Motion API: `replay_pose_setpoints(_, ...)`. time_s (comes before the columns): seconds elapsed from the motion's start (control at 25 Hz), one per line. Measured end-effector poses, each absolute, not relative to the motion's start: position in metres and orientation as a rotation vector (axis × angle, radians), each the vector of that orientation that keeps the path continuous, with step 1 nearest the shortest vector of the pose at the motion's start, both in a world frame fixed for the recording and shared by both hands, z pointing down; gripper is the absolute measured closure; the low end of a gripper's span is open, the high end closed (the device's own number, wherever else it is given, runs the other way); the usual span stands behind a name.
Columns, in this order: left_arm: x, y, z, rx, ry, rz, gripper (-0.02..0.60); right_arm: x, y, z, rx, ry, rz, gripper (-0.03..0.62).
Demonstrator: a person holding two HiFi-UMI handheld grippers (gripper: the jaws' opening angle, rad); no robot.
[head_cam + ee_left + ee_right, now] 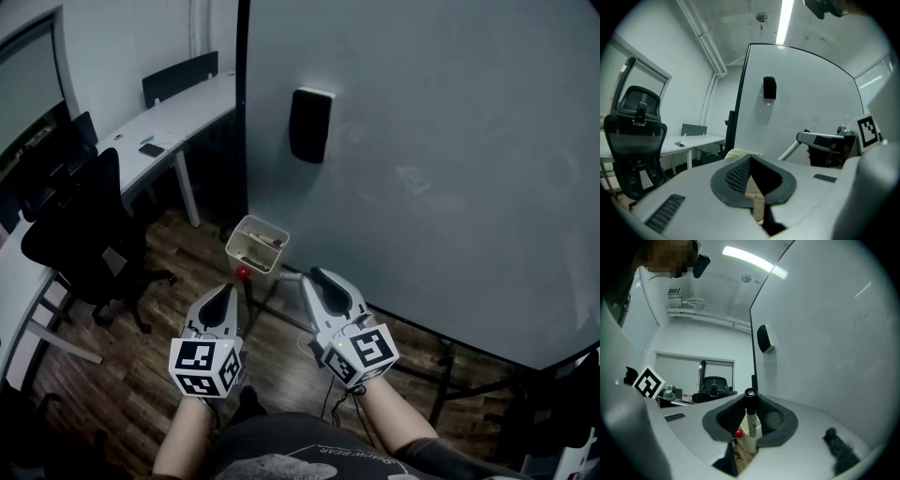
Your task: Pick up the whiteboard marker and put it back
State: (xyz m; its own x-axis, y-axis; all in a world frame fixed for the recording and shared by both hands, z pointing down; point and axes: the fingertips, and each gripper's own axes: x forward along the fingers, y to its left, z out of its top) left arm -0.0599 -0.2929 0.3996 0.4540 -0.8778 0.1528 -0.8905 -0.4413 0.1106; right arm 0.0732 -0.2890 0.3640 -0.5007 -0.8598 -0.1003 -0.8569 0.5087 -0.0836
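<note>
The whiteboard marker (pixel 750 417) is in the right tongs (pixel 317 278). It stands upright between the two pads with its black cap on top, in the air in front of the whiteboard (pixel 422 141). The jaws are closed on its barrel about half way, as far as the barrel allows. The left tongs (pixel 751 177) are a little open and hold nothing, and the floor shows through the gap between the pads. They hang beside the right tongs, lower left in the head view.

I judge that the picking up is done and that the step in hand is the carrying, so the putting back is not yet done. Just ahead of both tongs, on the wooden floor (pixel 141 375) at the foot of the whiteboard, stands a small white container (pixel 257 242) with some things in it. A red object (pixel 242 273) sits next to it. Higher on the whiteboard hangs a black block (pixel 310 124). Which of these is the home of the marker I cannot tell for sure, though the container seems more likely because it lies straight in line with the jaws.

The next move calls for bringing the marker over the opening and lowering it inside the rim. The right jaws should open only when the marker is supported, or it may drop and roll on the floor. The left tongs only need to stay out of the way.
</note>
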Motion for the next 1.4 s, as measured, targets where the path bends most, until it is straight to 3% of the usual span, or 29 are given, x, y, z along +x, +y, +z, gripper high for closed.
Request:
replay_pose_setpoints(0.76, -0.091, -0.387, 0.41, 2.54, -1.439, 0.119, 0.568, 0.022, -0.373, 0.39, -1.564, 2.63, -0.161, 0.513)
replay_pose_setpoints(1.4, -0.091, -0.396, 0.43, 2.552, -1.332, 0.153, 0.568, 0.008, -0.376, 0.431, -1.647, 2.666, -0.237, 0.513)
